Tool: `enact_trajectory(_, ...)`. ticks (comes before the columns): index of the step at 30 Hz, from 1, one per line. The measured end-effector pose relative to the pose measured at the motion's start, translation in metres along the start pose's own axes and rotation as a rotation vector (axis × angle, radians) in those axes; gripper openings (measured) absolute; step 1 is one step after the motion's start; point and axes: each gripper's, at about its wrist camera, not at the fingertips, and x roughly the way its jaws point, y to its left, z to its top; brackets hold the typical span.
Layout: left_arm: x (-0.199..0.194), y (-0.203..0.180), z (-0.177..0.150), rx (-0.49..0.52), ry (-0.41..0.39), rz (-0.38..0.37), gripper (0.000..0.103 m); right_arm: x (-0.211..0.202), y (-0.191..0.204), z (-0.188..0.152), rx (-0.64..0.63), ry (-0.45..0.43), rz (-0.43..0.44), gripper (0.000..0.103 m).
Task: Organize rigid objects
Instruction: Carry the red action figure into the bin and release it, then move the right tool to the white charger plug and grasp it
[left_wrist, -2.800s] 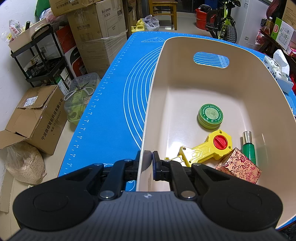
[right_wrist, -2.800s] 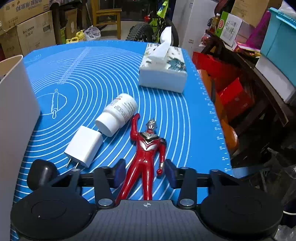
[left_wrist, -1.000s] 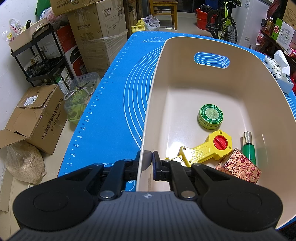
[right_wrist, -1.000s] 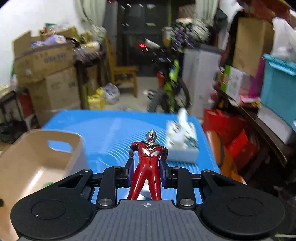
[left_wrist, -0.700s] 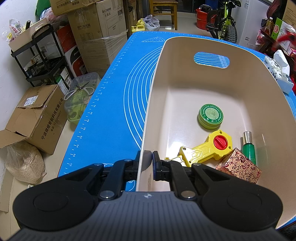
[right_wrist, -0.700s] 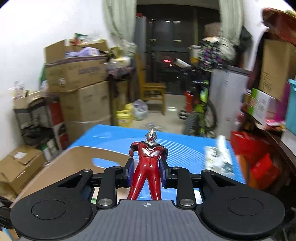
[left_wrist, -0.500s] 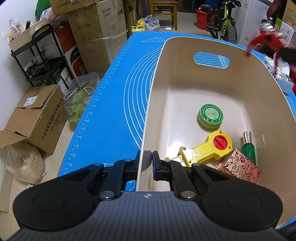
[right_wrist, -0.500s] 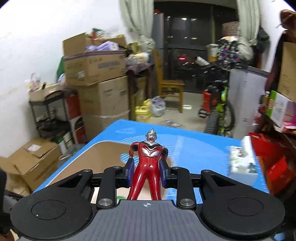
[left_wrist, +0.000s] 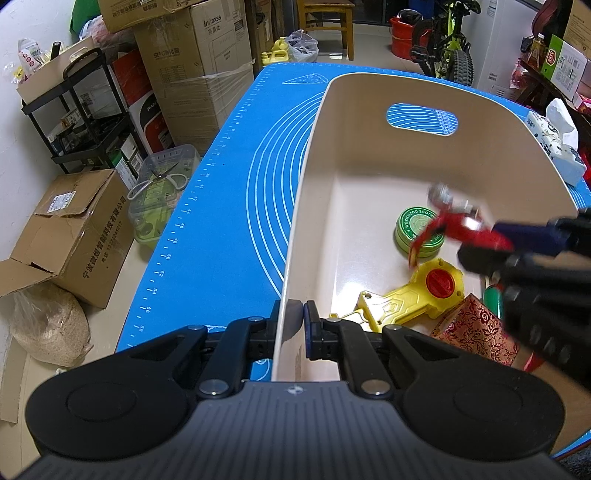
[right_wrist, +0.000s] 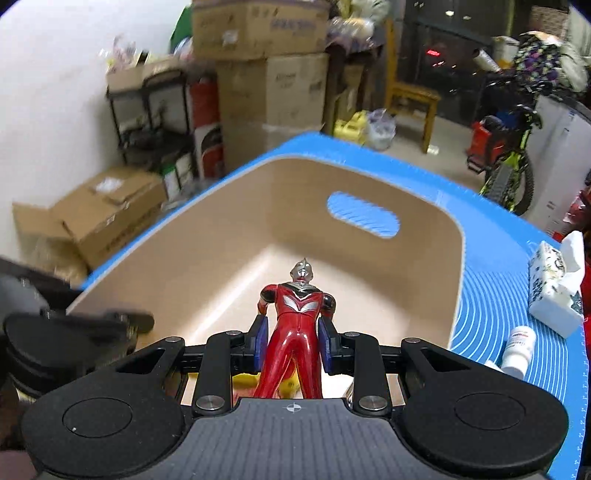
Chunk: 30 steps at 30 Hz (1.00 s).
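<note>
Working left to right: the left gripper (left_wrist: 295, 325) is pinched narrow on the near wall of the beige bin (left_wrist: 317, 147), one pad outside, one inside, so it's basically anchoring the thing on the blue mat (left_wrist: 229, 206).

Inside the bin there's already a green tin (left_wrist: 415, 230), a yellow tool with a red knob (left_wrist: 413, 295), a patterned red box (left_wrist: 476, 332) and a green tube, mostly hidden.

Over on the right, the right gripper (right_wrist: 291, 341) is clamped around the waist of the red hero figure (right_wrist: 295, 321), hovering above the bin's open middle.

I'd say we're past halfway: a white bottle (right_wrist: 519, 349) is still out on the mat by the tissue box (right_wrist: 554, 291).

Plenty of bare floor at the far end of the bin; the near end is crowded, and the walls are tall.
</note>
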Motion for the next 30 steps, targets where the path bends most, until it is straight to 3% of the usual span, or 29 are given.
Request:
enact_trajectory(5, 0.0, 0.0, 0.0, 0.002, -0.001, 0.0, 0.012, 0.003, -0.005, -0.006, 0.03, 0.036, 0.02, 0.041)
enact_trajectory(9, 0.0, 0.0, 0.0, 0.002, -0.001, 0.0, 0.012, -0.012, -0.016, -0.004, 0.056, -0.01, 0.026, 0.06)
enact_trajectory(13, 0.0, 0.0, 0.0, 0.002, -0.001, 0.001, 0.012, -0.032, -0.033, 0.002, 0.094, -0.075, 0.006, 0.064)
enact_trajectory(21, 0.0, 0.0, 0.0, 0.002, 0.0, 0.001, 0.012, -0.064, -0.091, 0.001, 0.189, -0.175, -0.126, 0.072)
enact_trajectory(30, 0.0, 0.0, 0.0, 0.004, 0.0, 0.003, 0.012, -0.039, -0.156, -0.029, 0.298, -0.078, -0.284, 0.072)
